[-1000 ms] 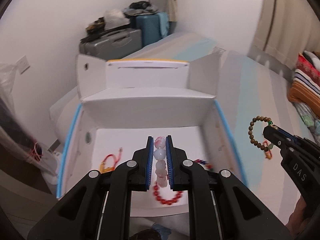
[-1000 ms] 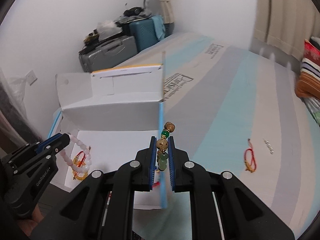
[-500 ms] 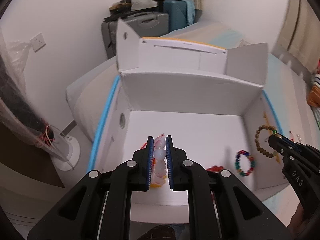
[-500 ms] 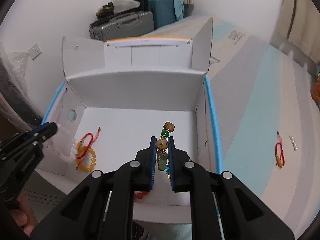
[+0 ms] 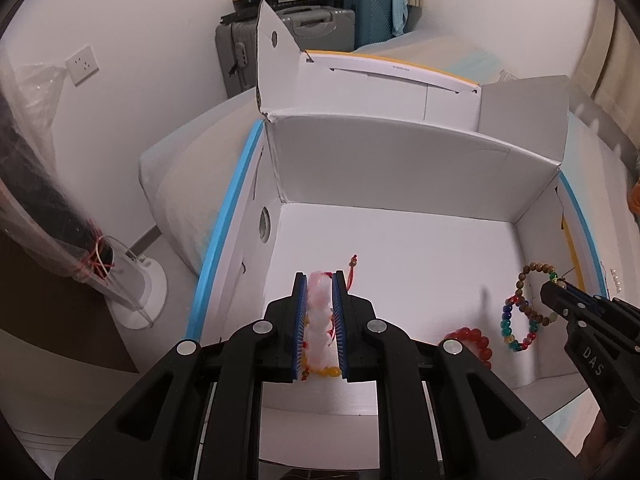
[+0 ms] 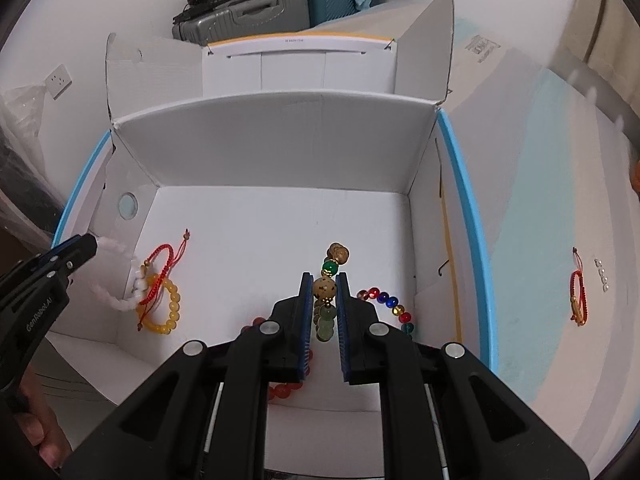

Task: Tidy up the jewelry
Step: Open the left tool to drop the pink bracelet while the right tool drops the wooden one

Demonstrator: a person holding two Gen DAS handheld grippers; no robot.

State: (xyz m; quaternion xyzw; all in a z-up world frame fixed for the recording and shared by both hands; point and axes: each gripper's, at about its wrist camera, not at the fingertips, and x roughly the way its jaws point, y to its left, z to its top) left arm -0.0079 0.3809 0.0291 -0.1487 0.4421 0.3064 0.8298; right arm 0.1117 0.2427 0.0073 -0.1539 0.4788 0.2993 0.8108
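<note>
An open white cardboard box (image 5: pixel 400 168) (image 6: pixel 280 144) with blue edges lies on the bed. My left gripper (image 5: pixel 320 280) (image 6: pixel 90 242) is low over its left side. A pink bead bracelet (image 5: pixel 319 300) (image 6: pixel 112 300) is still pinched between its jaws, which are opening. The bracelet hangs onto a yellow bead bracelet (image 6: pixel 172 308) and a red cord bracelet (image 6: pixel 164 264). My right gripper (image 6: pixel 324 280) (image 5: pixel 546 290) is shut on a brown bead bracelet with green beads (image 6: pixel 325 288) (image 5: pixel 524 280). It hangs over a multicolour bead bracelet (image 6: pixel 386 300) and a red bead bracelet (image 5: pixel 472 338).
The box's back and side flaps stand upright. On the striped mattress to the right of the box lie another red cord bracelet (image 6: pixel 578 300) and a short row of small pearls (image 6: pixel 602 276). Suitcases (image 5: pixel 288 36) stand against the far wall. A white stand base (image 5: pixel 140 292) sits on the floor at left.
Both grippers have come down into the box with their bracelets. The right one moved from over the box's right wall to inside it. The pink bracelet now reaches the yellow one.
</note>
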